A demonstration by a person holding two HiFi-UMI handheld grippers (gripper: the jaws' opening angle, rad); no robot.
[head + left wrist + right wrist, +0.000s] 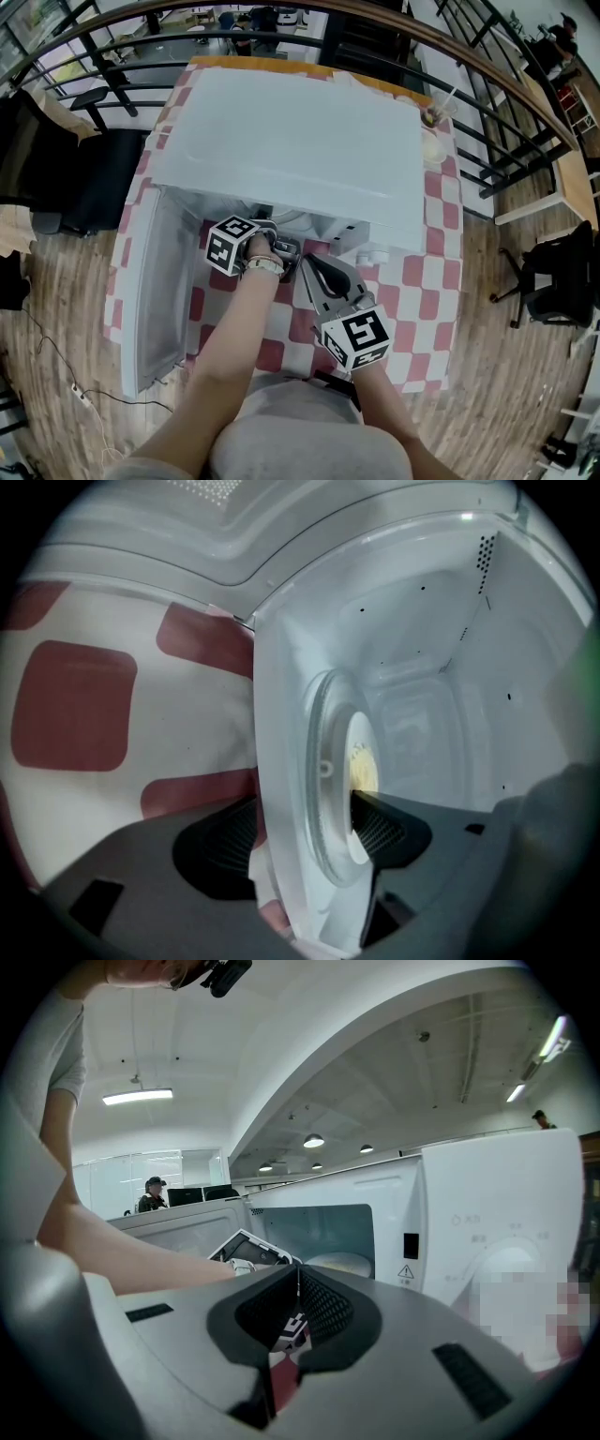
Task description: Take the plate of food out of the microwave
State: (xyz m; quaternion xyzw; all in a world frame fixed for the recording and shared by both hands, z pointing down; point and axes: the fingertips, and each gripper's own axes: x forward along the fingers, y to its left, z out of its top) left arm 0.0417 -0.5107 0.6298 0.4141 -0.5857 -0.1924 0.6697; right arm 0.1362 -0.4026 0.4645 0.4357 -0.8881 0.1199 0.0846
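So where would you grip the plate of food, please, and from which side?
The near rim of the plate, from the open front of the microwave, jaws above and below: it lies flat on the turntable, thin edge outward. The open left gripper looks lined up.

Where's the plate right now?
The plate sits on the turntable inside the microwave, mid-frame in the left gripper view, beside one jaw of the open left gripper.
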